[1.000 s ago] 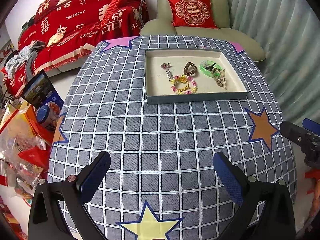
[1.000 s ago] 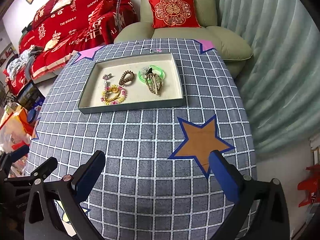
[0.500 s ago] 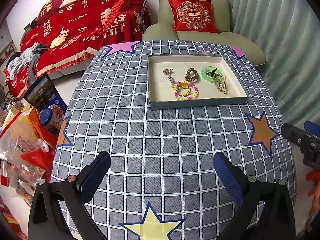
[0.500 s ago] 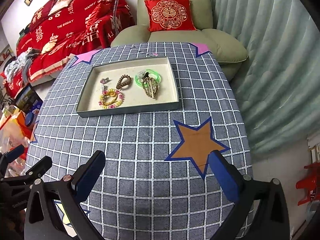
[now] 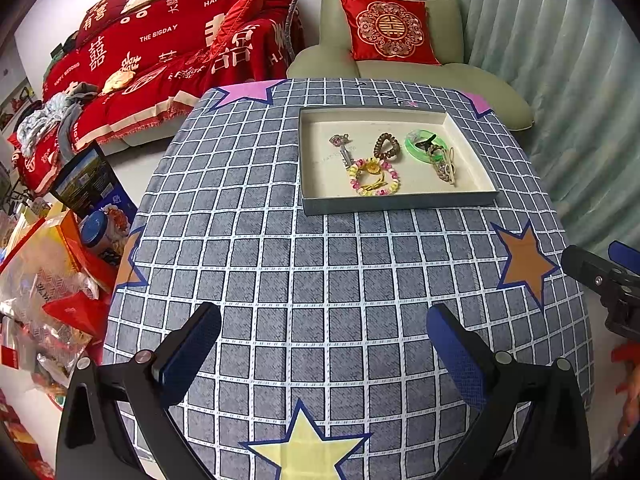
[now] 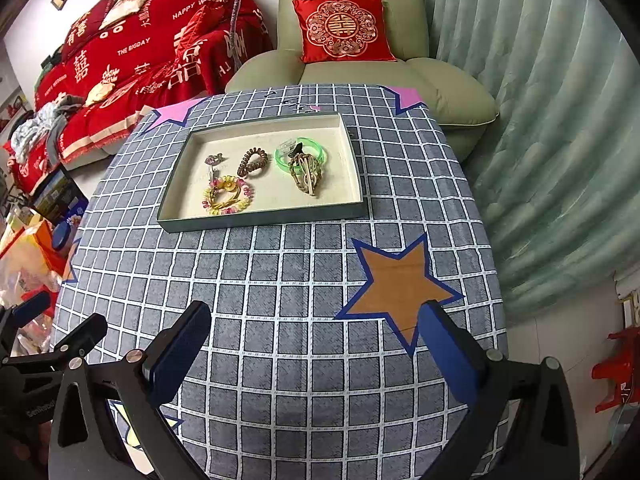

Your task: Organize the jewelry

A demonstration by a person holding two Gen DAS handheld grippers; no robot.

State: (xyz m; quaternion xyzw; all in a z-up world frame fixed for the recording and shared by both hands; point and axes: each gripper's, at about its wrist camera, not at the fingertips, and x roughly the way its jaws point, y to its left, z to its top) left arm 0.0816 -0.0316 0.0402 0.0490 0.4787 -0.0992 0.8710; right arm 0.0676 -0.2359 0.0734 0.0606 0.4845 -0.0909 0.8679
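**Small, light pieces waiting in the tray**

The jewelry is lying together in the shallow tray (image 5: 394,202) at the far side of the worktop (image 5: 328,280), well apart from both tools. The left gripper (image 5: 323,344) and the right gripper (image 6: 314,340) are hovering over the checked cloth with fingers spread wide and holding nothing.

All the pieces are looking light. The green bangle (image 6: 301,155) is probably rigid and smooth, so it is likely asking for a pinch across its rim. The beaded bracelet (image 6: 228,200) and the brown coiled band (image 6: 252,162) seem soft and floppy; taking one strand should lift either. The knotted cord piece (image 6: 307,176) is overlapping the bangle and may drag it along. The small pin (image 5: 342,146) is thin and lying flat, likely the hardest to catch.
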